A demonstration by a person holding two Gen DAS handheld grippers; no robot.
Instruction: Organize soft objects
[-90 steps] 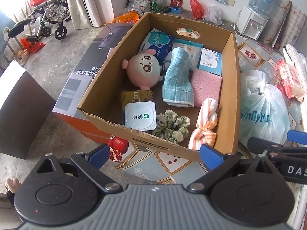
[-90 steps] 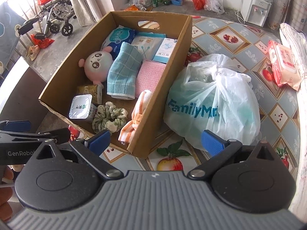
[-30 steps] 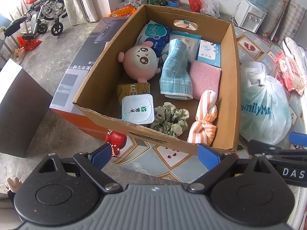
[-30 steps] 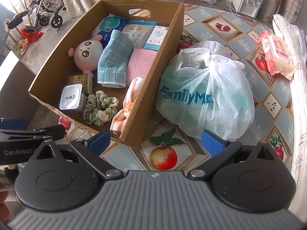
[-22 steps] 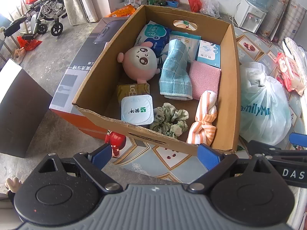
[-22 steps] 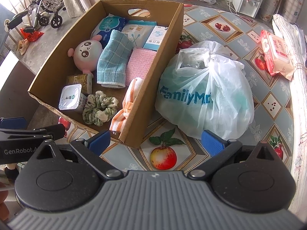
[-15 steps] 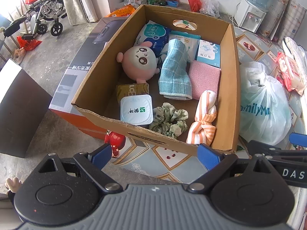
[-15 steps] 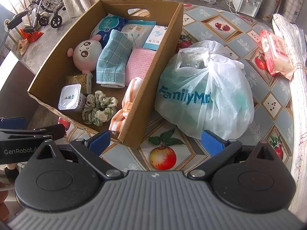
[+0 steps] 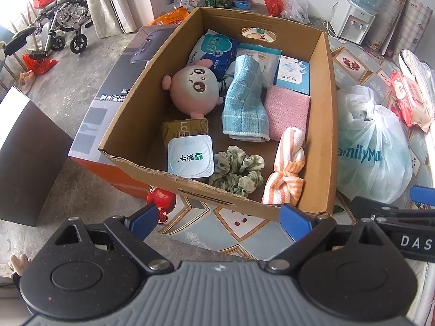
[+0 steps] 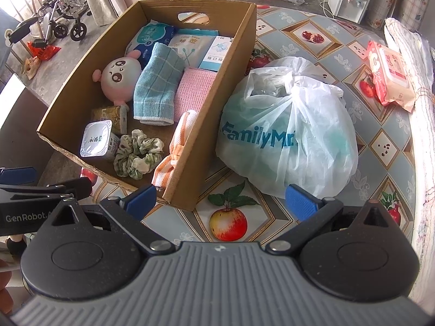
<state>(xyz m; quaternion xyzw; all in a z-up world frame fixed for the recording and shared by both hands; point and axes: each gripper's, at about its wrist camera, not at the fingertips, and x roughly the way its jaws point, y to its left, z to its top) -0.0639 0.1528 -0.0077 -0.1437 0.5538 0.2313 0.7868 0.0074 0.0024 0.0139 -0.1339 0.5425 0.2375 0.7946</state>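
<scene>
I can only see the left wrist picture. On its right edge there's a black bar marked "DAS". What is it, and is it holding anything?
Observer: That is the right gripper. Its own camera shows its two blue fingers spread wide, with nothing between them.
Operator: The lettering on the white bag is cut off for me. How does it start?
Observer: On the white bag the word begins with "Family"; the capital F is in full view here.
Operator: What lies right below that gripper?
Observer: A printed apple on the tablecloth, just off the near corner of the cardboard box.
</scene>
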